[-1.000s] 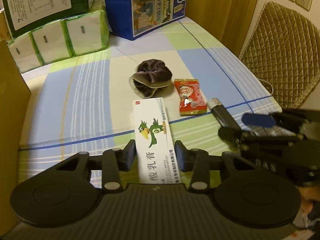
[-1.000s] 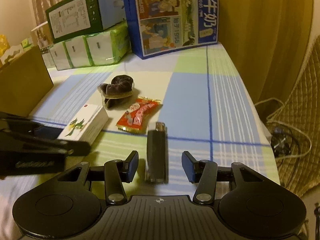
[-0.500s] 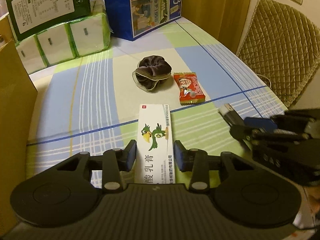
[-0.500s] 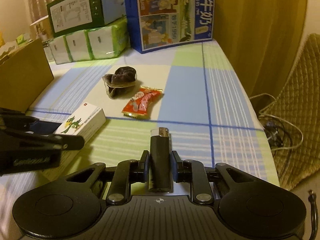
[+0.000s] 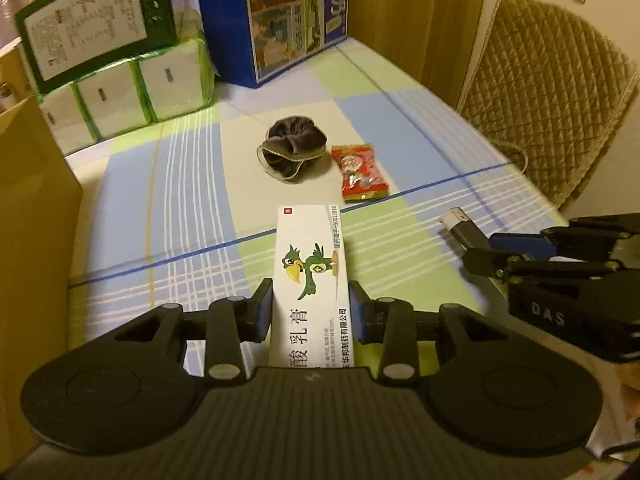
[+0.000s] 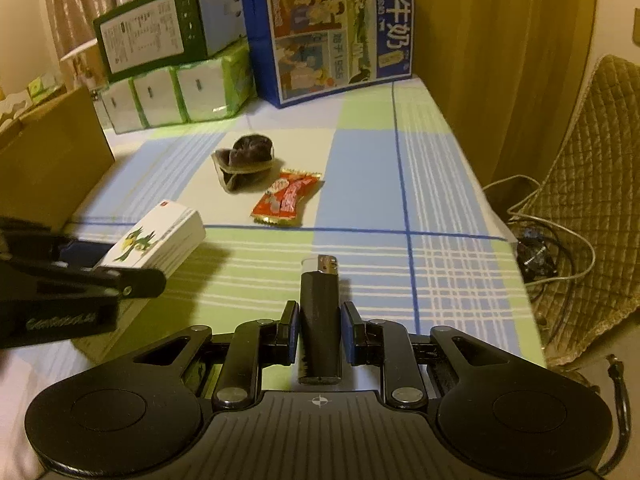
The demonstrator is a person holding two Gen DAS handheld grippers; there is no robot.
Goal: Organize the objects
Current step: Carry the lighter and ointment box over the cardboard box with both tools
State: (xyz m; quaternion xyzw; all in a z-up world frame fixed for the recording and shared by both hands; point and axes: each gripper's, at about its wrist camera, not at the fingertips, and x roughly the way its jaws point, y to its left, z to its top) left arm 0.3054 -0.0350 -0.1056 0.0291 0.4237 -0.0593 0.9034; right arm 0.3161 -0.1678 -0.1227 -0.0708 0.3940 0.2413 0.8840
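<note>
Left gripper [image 5: 310,306] had closed since before, fingers now clamping the ointment box [image 5: 310,280] between them, right gripper [image 6: 319,328] fingers clenched on the lighter [image 6: 320,320], both secured for lifting off desk [image 6: 440,184].

A blue milk carton box [image 6: 332,28] stands at the table's far edge beside stacked tissue packs [image 6: 176,92]. A green box [image 6: 156,38] lies on the packs. A quilted chair [image 5: 548,92] stands beside the table.

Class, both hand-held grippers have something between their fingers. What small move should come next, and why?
Probably lift both straight up. The left hand-held gripper is shut on the white ointment box, the right hand-held gripper on the black lighter; the scrunchie and red candy packet lie farther ahead.
</note>
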